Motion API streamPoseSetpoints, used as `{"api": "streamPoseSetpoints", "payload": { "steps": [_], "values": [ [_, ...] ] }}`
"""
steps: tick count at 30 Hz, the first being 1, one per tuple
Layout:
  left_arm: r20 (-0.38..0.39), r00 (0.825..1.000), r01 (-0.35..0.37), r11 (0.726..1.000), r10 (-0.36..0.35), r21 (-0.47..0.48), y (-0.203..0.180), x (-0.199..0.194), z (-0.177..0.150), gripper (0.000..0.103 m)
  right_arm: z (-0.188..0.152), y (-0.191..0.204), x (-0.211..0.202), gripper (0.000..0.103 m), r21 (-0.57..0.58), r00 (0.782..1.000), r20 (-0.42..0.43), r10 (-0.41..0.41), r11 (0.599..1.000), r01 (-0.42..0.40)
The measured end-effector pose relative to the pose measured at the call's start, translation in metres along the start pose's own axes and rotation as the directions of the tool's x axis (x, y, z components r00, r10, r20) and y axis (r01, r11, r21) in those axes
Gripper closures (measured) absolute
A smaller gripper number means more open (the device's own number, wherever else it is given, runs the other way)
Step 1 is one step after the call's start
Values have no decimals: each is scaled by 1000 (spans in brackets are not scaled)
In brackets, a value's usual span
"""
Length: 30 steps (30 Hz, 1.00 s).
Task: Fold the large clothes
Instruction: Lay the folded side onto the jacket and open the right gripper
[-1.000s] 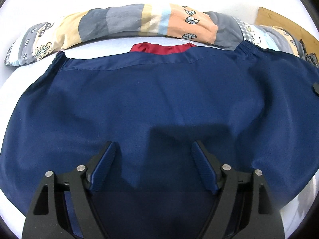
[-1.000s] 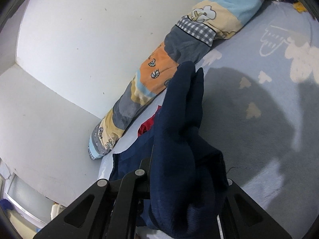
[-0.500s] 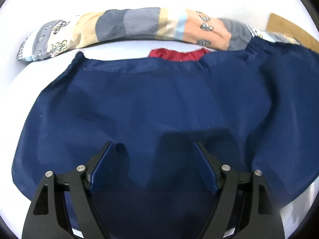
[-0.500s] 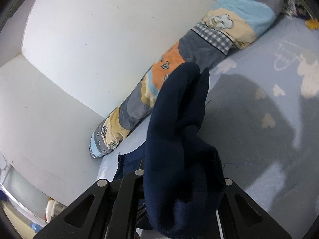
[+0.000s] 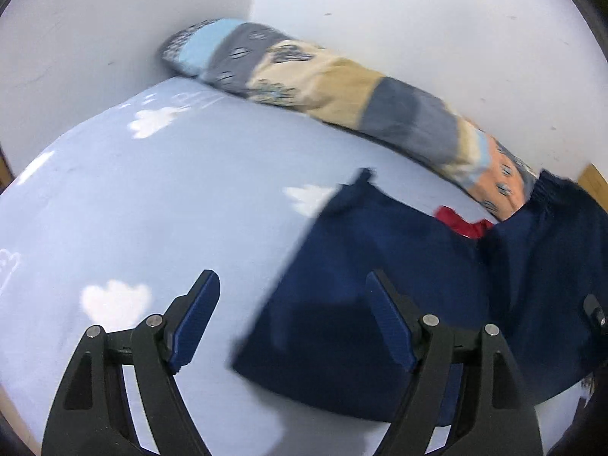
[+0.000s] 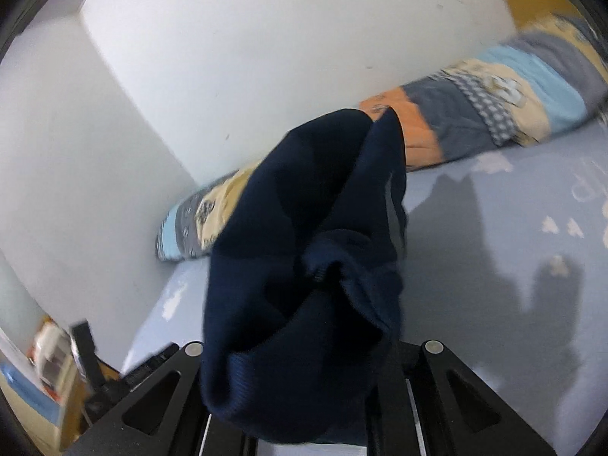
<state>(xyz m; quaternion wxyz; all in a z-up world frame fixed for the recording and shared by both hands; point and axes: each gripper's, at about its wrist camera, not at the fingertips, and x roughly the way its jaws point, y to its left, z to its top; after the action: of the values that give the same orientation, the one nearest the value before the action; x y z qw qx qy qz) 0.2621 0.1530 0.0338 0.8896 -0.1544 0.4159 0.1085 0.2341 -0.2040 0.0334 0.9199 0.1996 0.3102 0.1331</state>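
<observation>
Since the earlier frames, both views have been swung sideways: the left wrist view, once filled by the spread navy cloth, now shows mostly bare bed, and the cloth has been shifted to the right half of the frame. At the bottom of that view the left gripper (image 5: 292, 319) is seen with its jaws spread wide and nothing between them; one blue pad hangs over the sheet, the other over the cloth's near edge. Beyond it, the navy garment (image 5: 380, 285) is laid on the pale blue bedsheet (image 5: 152, 197), with a red lining (image 5: 461, 222) exposed at its far edge and a raised fold at the right of the frame. In the right wrist view, the right gripper (image 6: 315, 342) is clenched on a bunched, ribbed part of the same garment (image 6: 304, 235), held up in the middle of the frame above the sheet. A striped bolster (image 5: 342, 95) is laid along the white wall (image 5: 418, 11) behind. Folding is judged to be at an early stage: one part has been lifted, but no finished, flattened fold is visible, and the rest remains to be brought over and smoothed.
</observation>
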Motion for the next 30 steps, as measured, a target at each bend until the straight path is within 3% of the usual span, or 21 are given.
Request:
{"api": "streamPoseSetpoints", "payload": {
  "steps": [5, 8, 11, 16, 21, 23, 26, 27, 29, 30],
  "values": [
    [-6, 1000, -25, 996, 25, -90, 53, -12, 18, 24, -51, 87, 59, 92, -185, 994, -83, -67, 981, 51],
    [2, 998, -62, 989, 63, -131, 78, -20, 27, 24, -92, 114, 101, 91, -250, 985, -142, -98, 966, 60],
    [1, 999, -48, 981, 49, -191, 106, -24, 35, 24, -121, 125, 133, 91, -262, 972, -197, -131, 962, 77],
    [6, 1000, -9, 963, 11, -269, 134, -25, 41, 24, -100, 132, 115, 92, -195, 985, -134, -104, 978, 77],
    [11, 1000, 18, 966, -16, -258, 136, -27, 43, 24, -103, 164, 111, 92, -217, 990, -129, -52, 976, 23],
    [8, 1000, 13, 965, -11, -262, 140, -27, 43, 24, -126, 185, 125, 92, -329, 983, -146, -115, 942, 61],
    [-3, 1000, 24, 960, -26, -279, 147, -26, 43, 24, -172, 186, 166, 92, -455, 941, -205, -268, 878, 151],
    [-6, 1000, 24, 960, -27, -277, 148, -25, 43, 24, -181, 183, 171, 91, -480, 934, -206, -291, 862, 163],
    [-9, 1000, 19, 964, -22, -264, 147, -25, 44, 24, -186, 185, 169, 90, -510, 940, -189, -283, 847, 152],
    [-9, 1000, 18, 966, -20, -256, 145, -25, 45, 24, -184, 186, 166, 84, -512, 941, -203, -269, 849, 132]
  ]
}}
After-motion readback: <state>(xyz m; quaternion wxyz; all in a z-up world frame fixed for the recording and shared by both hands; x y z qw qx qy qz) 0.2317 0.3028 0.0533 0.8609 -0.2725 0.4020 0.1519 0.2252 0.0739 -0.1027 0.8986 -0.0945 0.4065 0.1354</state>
